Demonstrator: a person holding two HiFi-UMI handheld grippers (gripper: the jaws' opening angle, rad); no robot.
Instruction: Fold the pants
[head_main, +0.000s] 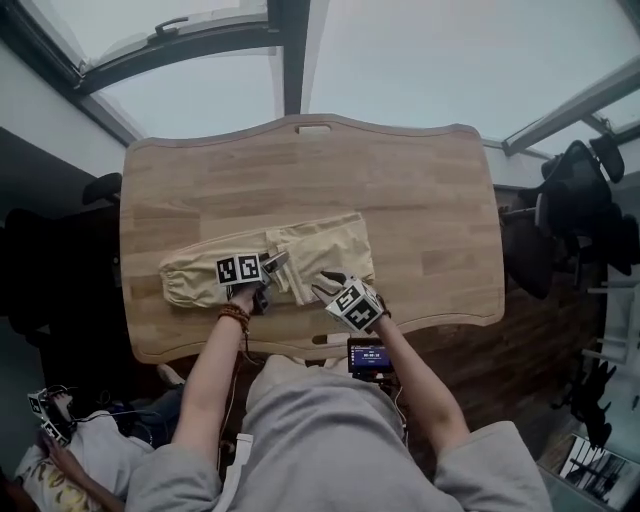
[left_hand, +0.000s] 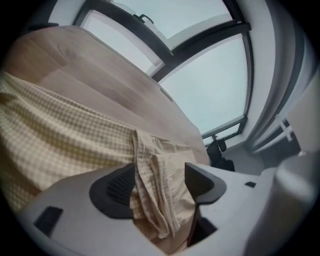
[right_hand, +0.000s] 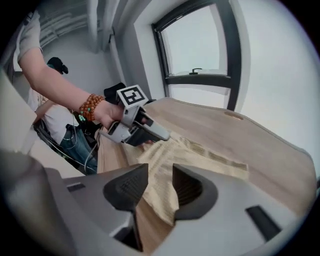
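**PANTS: HANDLING AND ORIENTATION**

The pants (head_main: 300, 255) are laid flat on the tabletop (head_main: 420, 180), already doubled into a long, narrow bundle. Both tools are set at its near edge. The left tool (head_main: 272, 262) is fully open. A loose ridge of cloth stands between its jaws, and neither pad is pressed onto it. The right tool (head_main: 328, 283) is partly open. A corner of cloth lies between its jaws and is not clamped.

Handling: the cloth is judged to be light, thin and limp. It will probably sag and crease wherever it is unsupported, and layers may slide over one another. All stacked layers should be taken together at an edge or corner, with one tool at each, so that the fold can be carried over evenly. A hold on the top layer alone would likely pull the bundle apart.

Orientation: the long axis runs across both tools, from far beyond the left tool's outer side to just past the right tool. The waist end cannot be identified with certainty.
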